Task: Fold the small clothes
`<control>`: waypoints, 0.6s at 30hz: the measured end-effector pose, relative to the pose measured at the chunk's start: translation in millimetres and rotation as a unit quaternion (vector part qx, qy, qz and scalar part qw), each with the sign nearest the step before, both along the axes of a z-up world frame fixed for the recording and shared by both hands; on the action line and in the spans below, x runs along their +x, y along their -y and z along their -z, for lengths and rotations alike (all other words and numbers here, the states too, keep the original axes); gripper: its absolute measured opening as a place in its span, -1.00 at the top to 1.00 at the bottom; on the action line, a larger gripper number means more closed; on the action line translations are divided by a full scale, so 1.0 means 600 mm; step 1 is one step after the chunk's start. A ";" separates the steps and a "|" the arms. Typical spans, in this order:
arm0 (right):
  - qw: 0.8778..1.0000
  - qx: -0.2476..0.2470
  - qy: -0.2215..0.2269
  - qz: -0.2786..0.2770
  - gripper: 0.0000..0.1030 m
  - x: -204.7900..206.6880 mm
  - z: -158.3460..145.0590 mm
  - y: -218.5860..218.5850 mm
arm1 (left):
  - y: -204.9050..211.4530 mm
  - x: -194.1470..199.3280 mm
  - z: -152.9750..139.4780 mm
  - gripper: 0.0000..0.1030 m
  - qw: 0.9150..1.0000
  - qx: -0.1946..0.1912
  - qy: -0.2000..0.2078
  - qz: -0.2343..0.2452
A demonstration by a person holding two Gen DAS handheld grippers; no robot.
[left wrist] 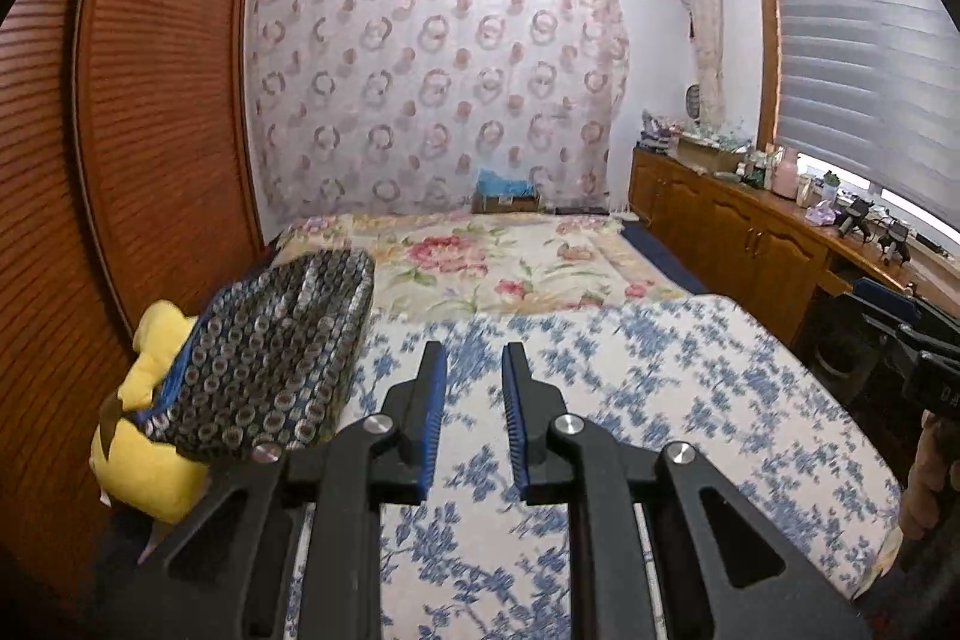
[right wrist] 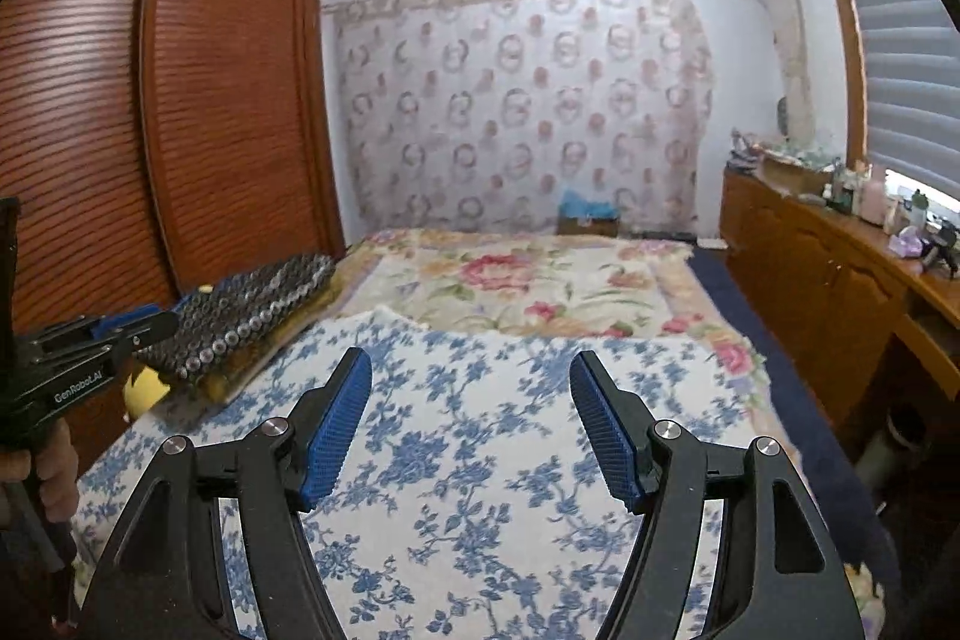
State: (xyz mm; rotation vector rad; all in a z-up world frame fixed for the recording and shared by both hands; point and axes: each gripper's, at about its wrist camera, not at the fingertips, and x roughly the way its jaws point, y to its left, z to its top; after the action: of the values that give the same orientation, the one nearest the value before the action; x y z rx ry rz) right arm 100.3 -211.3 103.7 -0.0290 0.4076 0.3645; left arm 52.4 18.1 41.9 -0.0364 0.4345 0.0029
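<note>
I see no small clothes on the bed (right wrist: 480,460); both the left tongs (left wrist: 475,400) and the right tongs (right wrist: 471,424) are parted and empty, so progress is unclear.

The bed (right wrist: 744,358) carries a blue-flowered sheet (right wrist: 480,448) over its near part and a pink-flowered cover (right wrist: 516,286) across the far part. At the left edge lies a dark patterned cushion (left wrist: 276,358) beside a yellow plush toy (left wrist: 150,460).

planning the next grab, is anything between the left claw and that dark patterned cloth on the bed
Nothing visible. The left claw hangs open over the blue floral cover; the dark patterned cloth lies to its left, over a yellow plush toy.
</note>
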 end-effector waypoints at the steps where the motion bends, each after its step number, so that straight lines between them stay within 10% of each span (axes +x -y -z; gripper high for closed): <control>1: 1.000 0.002 0.003 0.005 -0.37 -0.002 -0.004 0.004 | 0.003 -0.002 -0.007 0.68 1.000 0.001 0.004 0.003; 18: 1.000 0.004 0.020 0.021 -0.37 -0.014 -0.019 0.016 | 0.015 -0.027 -0.038 0.66 1.000 0.009 0.029 0.001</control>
State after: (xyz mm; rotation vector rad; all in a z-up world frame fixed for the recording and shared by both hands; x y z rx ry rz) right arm 91.6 -220.8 115.1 -0.0202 0.3668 0.3243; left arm 36.4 8.9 64.7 -0.0187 0.3764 0.0034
